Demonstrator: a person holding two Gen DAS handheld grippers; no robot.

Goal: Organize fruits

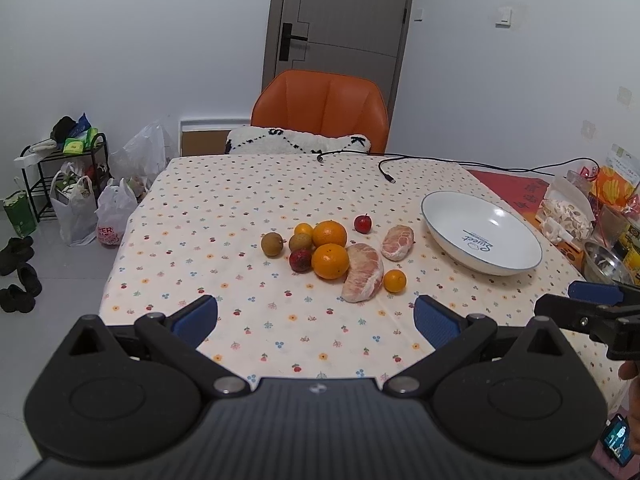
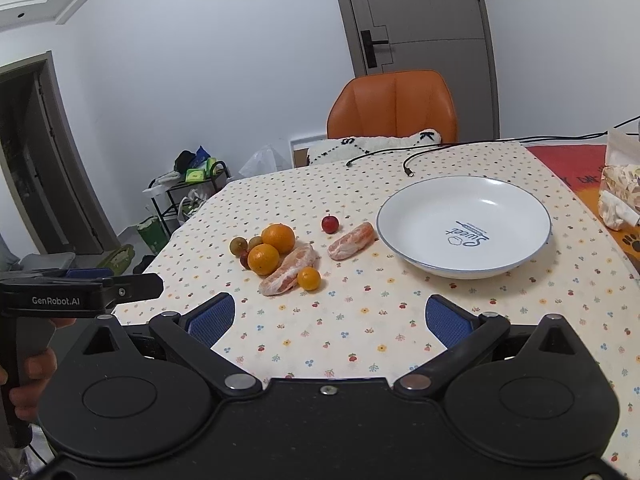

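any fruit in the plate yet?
No, the white plate is bare; every fruit, like the nearest orange, sits on the tablecloth.

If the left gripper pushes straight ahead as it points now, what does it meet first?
Probably the larger peeled pomelo segment, with the small orange beside it. The left gripper is open and empty over bare tablecloth; depth is uncertain.

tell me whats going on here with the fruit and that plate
A person holds a two-finger gripper in each hand above a table with a flowered cloth. The left gripper and right gripper are both open and hold nothing. A pile of fruit lies loose on the cloth: oranges, peeled pomelo segments, a small red fruit and a few smaller ones. The white plate beside them has nothing in it, so no fruit has been moved yet.
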